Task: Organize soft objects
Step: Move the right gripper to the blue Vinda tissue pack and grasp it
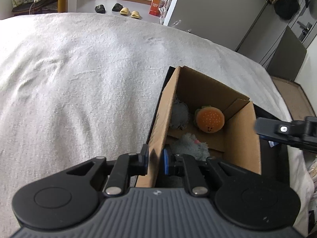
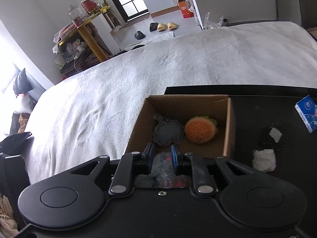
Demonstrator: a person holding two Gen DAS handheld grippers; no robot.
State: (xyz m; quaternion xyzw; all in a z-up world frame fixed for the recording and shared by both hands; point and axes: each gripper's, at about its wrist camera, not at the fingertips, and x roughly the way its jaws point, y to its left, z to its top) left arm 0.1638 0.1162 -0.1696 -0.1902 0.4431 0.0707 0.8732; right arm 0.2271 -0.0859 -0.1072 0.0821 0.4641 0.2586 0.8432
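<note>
A cardboard box point(image 1: 243, 138) stands on a black board at the bed's edge. Inside lie an orange burger plush point(image 1: 210, 120), a flat grey plush point(image 1: 178, 117) and a fluffy grey plush with pink bits point(image 1: 190, 146). My left gripper point(image 1: 155, 158) is shut on the box's left wall point(image 1: 158, 130). My right gripper point(image 2: 162, 158) hangs over the box's near edge point(image 2: 227, 138), its fingers around the fluffy grey plush point(image 2: 161, 163). The burger plush point(image 2: 200, 130) and the flat grey plush point(image 2: 168, 131) lie beyond it. The right gripper's finger also shows in the left wrist view point(image 1: 285, 130).
A white blanket point(image 1: 89, 79) covers the bed to the left. On the black board point(image 2: 257, 103) right of the box lie a blue tissue pack point(image 2: 307, 115), a black item point(image 2: 273, 134) and a white wad point(image 2: 264, 159). Slippers and a red box stand on the floor beyond.
</note>
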